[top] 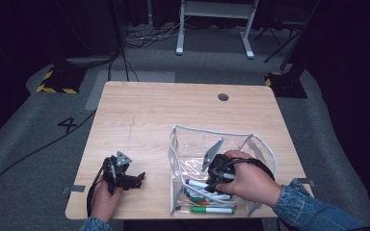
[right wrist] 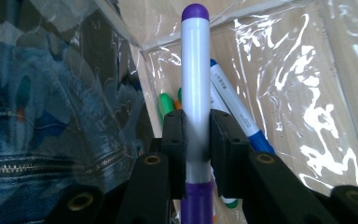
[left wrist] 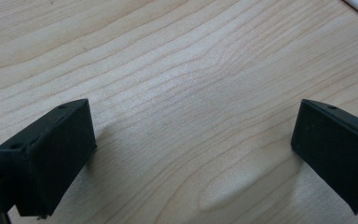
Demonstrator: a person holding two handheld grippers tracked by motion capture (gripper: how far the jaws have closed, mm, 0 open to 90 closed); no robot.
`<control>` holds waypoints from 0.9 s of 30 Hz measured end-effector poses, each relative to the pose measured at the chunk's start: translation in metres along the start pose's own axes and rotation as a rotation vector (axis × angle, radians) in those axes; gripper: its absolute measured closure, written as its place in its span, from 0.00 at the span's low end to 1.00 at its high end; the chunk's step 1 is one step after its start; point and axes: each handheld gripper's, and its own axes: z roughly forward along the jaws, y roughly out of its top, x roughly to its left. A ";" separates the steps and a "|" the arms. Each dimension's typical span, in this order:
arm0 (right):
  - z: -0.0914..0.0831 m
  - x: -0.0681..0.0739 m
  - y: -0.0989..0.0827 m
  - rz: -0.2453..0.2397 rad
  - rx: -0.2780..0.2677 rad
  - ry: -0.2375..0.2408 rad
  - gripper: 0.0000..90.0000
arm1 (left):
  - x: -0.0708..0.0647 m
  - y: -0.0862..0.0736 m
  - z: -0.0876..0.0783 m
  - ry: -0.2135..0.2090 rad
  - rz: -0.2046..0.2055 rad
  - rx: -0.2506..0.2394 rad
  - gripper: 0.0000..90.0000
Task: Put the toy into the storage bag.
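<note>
My right gripper (right wrist: pixel 196 135) is shut on a purple-capped white marker (right wrist: pixel 196 84), its pads clamping the barrel near the lower purple band. It reaches down into a clear plastic pouch (top: pixel 257 144) standing open on the wooden table (top: pixel 149 110). In the high view the right gripper (top: pixel 213 185) hangs inside the pouch above several markers, among them a green marker (top: pixel 212 210). A blue-capped marker (right wrist: pixel 235 107) lies on the pouch floor beyond the held one. My left gripper (top: pixel 138 179) rests on the table at the front left, jaws wide apart over bare wood (left wrist: pixel 191 121).
The pouch's walls surround the right gripper closely. A dark round hole (top: pixel 223 96) sits near the table's far edge. Beyond the table are a white desk frame (top: pixel 214 24), cables on grey floor and a yellow-black striped base (top: pixel 58 79).
</note>
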 end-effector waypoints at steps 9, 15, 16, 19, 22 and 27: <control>0.029 0.003 0.008 -0.067 0.128 0.009 0.85 | 0.000 0.000 0.000 0.001 0.001 0.000 0.00; 0.043 0.004 0.011 -0.102 0.184 0.031 0.85 | 0.000 0.000 0.000 -0.009 0.003 0.004 0.00; 0.045 0.005 0.012 -0.109 0.192 0.033 0.85 | 0.000 0.000 0.000 -0.008 0.003 0.004 0.00; 0.050 0.005 0.013 -0.118 0.213 0.043 0.85 | 0.000 0.000 0.000 -0.008 0.003 0.004 0.00; 0.056 0.003 0.012 -0.112 0.212 0.049 0.68 | 0.000 0.000 0.000 -0.008 0.003 0.004 0.00; 0.045 -0.001 0.015 -0.165 0.133 -0.029 0.50 | 0.000 0.000 0.000 -0.009 0.003 0.004 0.00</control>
